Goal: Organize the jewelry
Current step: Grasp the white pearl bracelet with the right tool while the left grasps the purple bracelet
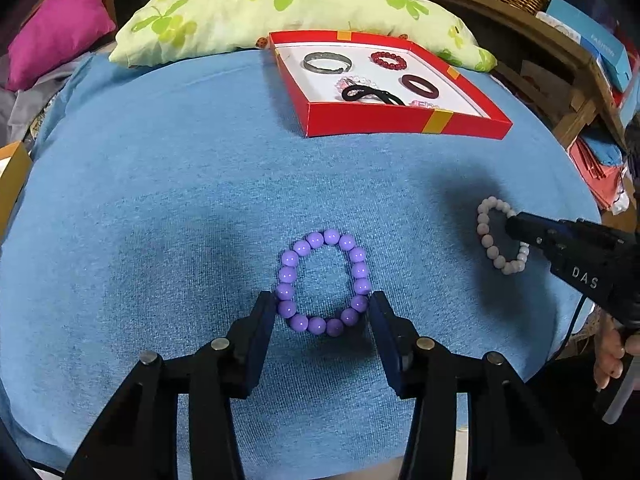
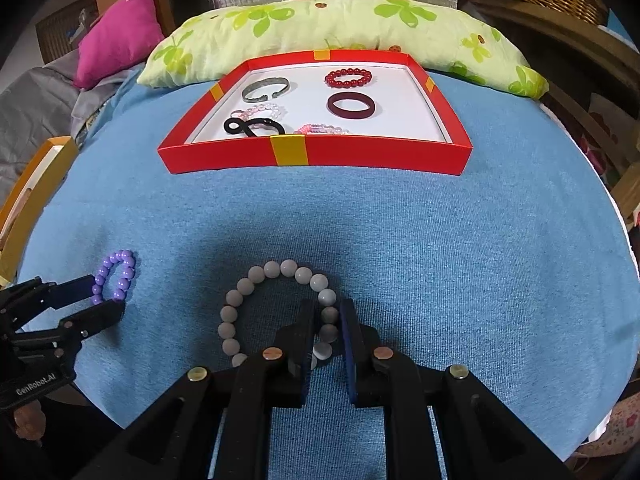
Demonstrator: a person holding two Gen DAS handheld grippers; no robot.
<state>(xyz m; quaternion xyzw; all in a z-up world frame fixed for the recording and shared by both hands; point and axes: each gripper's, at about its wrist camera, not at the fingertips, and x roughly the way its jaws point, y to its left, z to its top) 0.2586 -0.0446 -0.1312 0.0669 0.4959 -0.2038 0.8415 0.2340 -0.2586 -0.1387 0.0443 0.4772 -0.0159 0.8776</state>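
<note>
The left claw [image 1: 323,306] is squeezing the purple bracelet [image 1: 323,282] across its width; the right claw [image 2: 326,320] is seemingly pinching the white bracelet's [image 2: 276,308] strand. Round beads risk slipping out on lifting.

The cloth [image 1: 160,200] is blue, one bracelet [image 1: 324,282] is purple and the other bracelet [image 2: 276,308] is pale grey. The box [image 2: 312,156] is red with yellow stripes. The pillow [image 2: 320,28] is light green with a leaf pattern.

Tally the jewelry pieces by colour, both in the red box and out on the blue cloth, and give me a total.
Purple beaded bracelet, on the cloth: 1
Pale grey-white beaded bracelet, on the cloth: 1
Red beaded bracelet, in the red box: 1
Dark maroon bangle: 1
Silver cuff: 1
Pink and clear beaded pieces: 2
Black band: 1
Total: 8
</note>
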